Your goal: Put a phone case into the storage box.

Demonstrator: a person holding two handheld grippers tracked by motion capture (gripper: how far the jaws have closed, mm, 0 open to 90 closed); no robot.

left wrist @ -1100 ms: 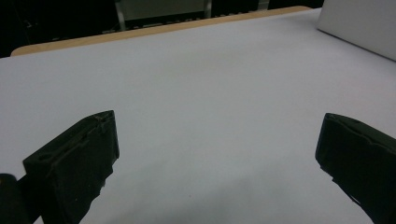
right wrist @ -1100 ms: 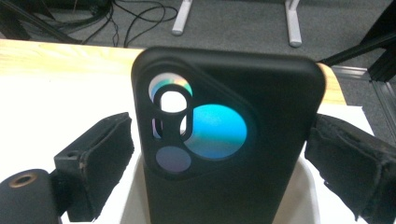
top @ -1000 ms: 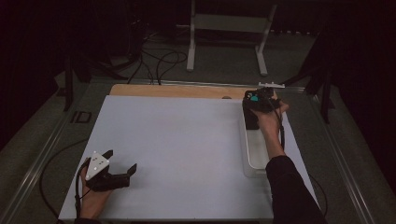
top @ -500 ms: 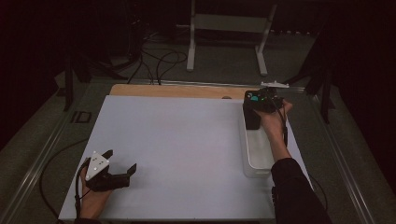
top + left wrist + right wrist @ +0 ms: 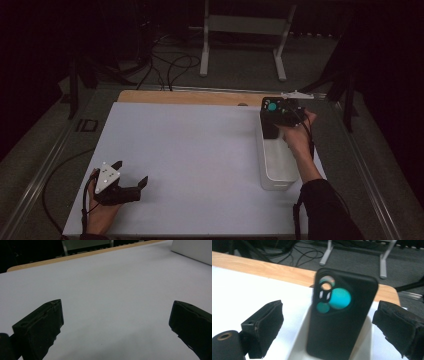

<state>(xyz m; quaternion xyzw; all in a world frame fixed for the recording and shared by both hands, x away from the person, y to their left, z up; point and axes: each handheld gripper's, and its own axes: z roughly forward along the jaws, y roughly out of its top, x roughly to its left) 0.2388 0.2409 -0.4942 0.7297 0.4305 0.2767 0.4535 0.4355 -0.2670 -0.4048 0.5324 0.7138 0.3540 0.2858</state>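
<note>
Hovering at the far end of the white bin (image 5: 276,165), right gripper (image 5: 281,111) sits over the table's right side, jaws spread wide with clear gaps to a black phone case (image 5: 339,315) standing upright between them, not touching either jaw. Case stands in the bin's far end, leaning slightly; back side faces the right gripper view, showing a camera cutout with teal circles; in the high view the case (image 5: 268,124) is the dark block just under the gripper. Bin lies lengthwise along the right edge of the white mat (image 5: 190,155), wood tabletop strip (image 5: 185,97) beyond it. Left gripper (image 5: 131,181) rests low at the mat's near left corner, held in the left hand (image 5: 100,212), jaws wide apart over bare mat, holding nothing, well apart from bin and case.
</note>
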